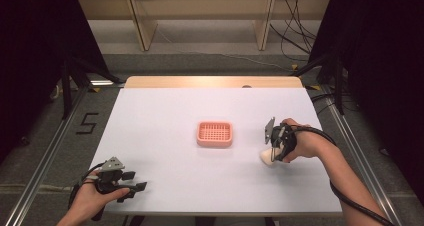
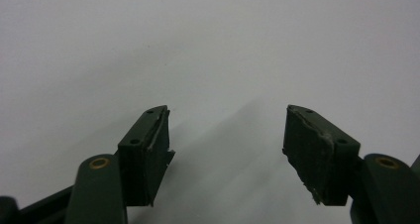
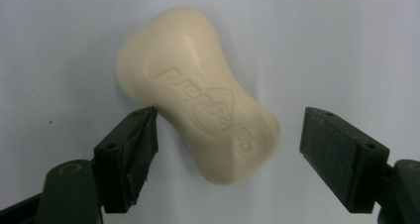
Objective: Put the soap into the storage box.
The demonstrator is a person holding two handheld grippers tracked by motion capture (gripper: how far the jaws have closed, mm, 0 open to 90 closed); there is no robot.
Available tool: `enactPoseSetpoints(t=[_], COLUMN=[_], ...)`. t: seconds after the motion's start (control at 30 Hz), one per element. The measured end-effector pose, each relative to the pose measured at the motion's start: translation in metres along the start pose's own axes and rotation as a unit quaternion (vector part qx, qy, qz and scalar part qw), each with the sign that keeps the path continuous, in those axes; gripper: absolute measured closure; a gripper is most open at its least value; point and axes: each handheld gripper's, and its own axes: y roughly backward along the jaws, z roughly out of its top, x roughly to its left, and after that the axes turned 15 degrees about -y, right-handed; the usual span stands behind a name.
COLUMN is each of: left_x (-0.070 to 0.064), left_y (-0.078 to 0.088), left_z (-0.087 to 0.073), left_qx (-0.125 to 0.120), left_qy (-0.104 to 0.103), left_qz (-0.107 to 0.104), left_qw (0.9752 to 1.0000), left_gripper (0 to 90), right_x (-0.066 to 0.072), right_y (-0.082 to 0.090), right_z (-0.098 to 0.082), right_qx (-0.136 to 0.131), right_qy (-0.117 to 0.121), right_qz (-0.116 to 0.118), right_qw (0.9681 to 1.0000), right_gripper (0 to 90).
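A cream bar of soap (image 3: pixel 198 92), waisted in the middle and stamped with raised lettering, lies on the white desk (image 1: pixel 165 111) toward its right side, right of a pink slotted soap dish (image 1: pixel 214 134) that sits near the centre. The right claw (image 1: pixel 274 147) points down over the soap, its grey plate tilted toward the dish, gripped by the person's right hand (image 1: pixel 305 142) with a black cable running back along the forearm. In the right gripper view the jaws stand apart on either side of the soap: the left-hand jaw is at the edge of the bar's narrow waist, whether touching cannot be told, while the right-hand jaw stands clear of it, with white desk showing between. The soap lies slantwise between them, its wider end farther from the camera.

Well apart, at the near left corner of the desk, the left claw (image 1: pixel 131 187) rests low in the person's left hand (image 1: pixel 92 201), its grey plate on top. In the left gripper view its jaws are spread wide over bare white surface, with nothing between them.
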Motion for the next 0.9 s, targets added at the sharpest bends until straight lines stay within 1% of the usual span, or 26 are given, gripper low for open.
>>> enactPoseSetpoints(t=[0.07,0.1,0.13,0.17,0.2,0.23,0.27,0.33,0.4,0.43,0.47,0.5,0.53,0.6,0.63,0.67,0.7,0.73,0.77,0.8,0.87,0.9], left_x=[0.000,0.000,0.000,0.000,0.000,0.000,0.000,0.000,0.000,0.000,-0.001,-0.001,0.000,0.000,-0.001,-0.001,-0.001,-0.001,-0.001,0.000,-0.001,-0.001], left_y=[0.000,0.000,0.000,-0.001,-0.001,-0.001,0.000,-0.001,-0.001,-0.001,-0.001,-0.001,-0.001,0.000,-0.001,-0.001,-0.001,-0.001,-0.001,0.000,-0.001,-0.001], left_z=[0.000,0.000,0.000,0.000,-0.001,0.000,0.000,-0.001,0.000,0.000,0.000,-0.001,-0.001,-0.001,-0.001,-0.001,-0.001,0.000,0.000,0.000,-0.001,-0.001], left_qx=[0.000,-0.001,0.001,0.001,0.000,-0.002,0.002,-0.002,0.003,0.004,0.001,-0.002,0.000,0.002,-0.002,-0.001,-0.003,0.000,-0.001,0.002,-0.003,0.001], left_qy=[0.003,0.006,0.002,0.003,0.001,0.000,-0.006,-0.002,0.000,0.000,0.002,0.000,-0.003,-0.004,0.001,0.001,0.000,0.000,0.000,-0.004,0.001,0.000], left_qz=[0.000,-0.002,-0.006,-0.001,0.000,0.000,-0.004,-0.001,0.003,0.002,-0.002,-0.004,-0.003,-0.003,-0.003,-0.004,-0.003,-0.003,-0.003,-0.003,-0.003,-0.004], left_qw=[1.0000,1.0000,1.0000,1.0000,1.0000,1.0000,1.0000,1.0000,1.0000,1.0000,1.0000,1.0000,1.0000,1.0000,1.0000,1.0000,1.0000,1.0000,1.0000,1.0000,1.0000,1.0000], left_gripper=[34.2,34.2,34.2,34.2,34.2,34.2,34.2,34.2,34.2,34.2,34.2,34.2,34.2,34.2,34.2,34.2,34.2,34.2,34.2,34.3,34.2,34.2], right_x=[0.000,0.000,-0.001,-0.001,0.000,-0.001,0.000,-0.001,-0.002,-0.001,-0.001,0.001,-0.002,0.000,0.000,0.001,0.005,0.001,0.002,0.002,0.003,0.002], right_y=[-0.002,-0.002,-0.003,-0.004,-0.004,-0.005,-0.005,-0.007,-0.009,-0.010,-0.011,-0.011,-0.012,-0.014,-0.015,-0.015,-0.015,-0.017,-0.018,-0.019,-0.021,-0.022], right_z=[0.000,0.000,0.000,0.000,0.000,0.001,0.000,0.002,0.004,0.004,0.004,0.005,0.007,0.007,0.007,0.007,0.006,0.008,0.008,0.008,0.009,0.009], right_qx=[0.000,0.001,0.000,0.001,0.003,-0.004,0.002,0.000,-0.001,0.002,0.003,0.003,0.000,0.001,0.001,0.004,0.018,0.004,0.004,0.006,0.009,0.007], right_qy=[0.001,0.006,0.011,0.015,0.003,0.023,0.007,0.018,0.035,0.027,0.026,0.024,0.041,0.031,0.032,0.025,-0.002,0.033,0.034,0.040,0.045,0.046], right_qz=[0.004,0.007,0.007,0.005,0.001,0.004,0.006,0.013,0.016,0.017,0.022,0.018,0.021,0.025,0.029,0.032,0.035,0.038,0.040,0.042,0.043,0.048], right_qw=[1.0000,1.0000,0.9999,0.9999,1.0000,0.9997,1.0000,0.9997,0.9993,0.9995,0.9994,0.9995,0.9989,0.9992,0.9991,0.9992,0.9992,0.9987,0.9986,0.9983,0.9980,0.9978], right_gripper=[23.6,23.6,23.6,23.6,23.7,24.4,24.8,24.8,24.8,24.8,24.8,24.9,25.1,25.7,26.7,27.3,27.8,28.6,30.0,30.9,33.2,34.9])
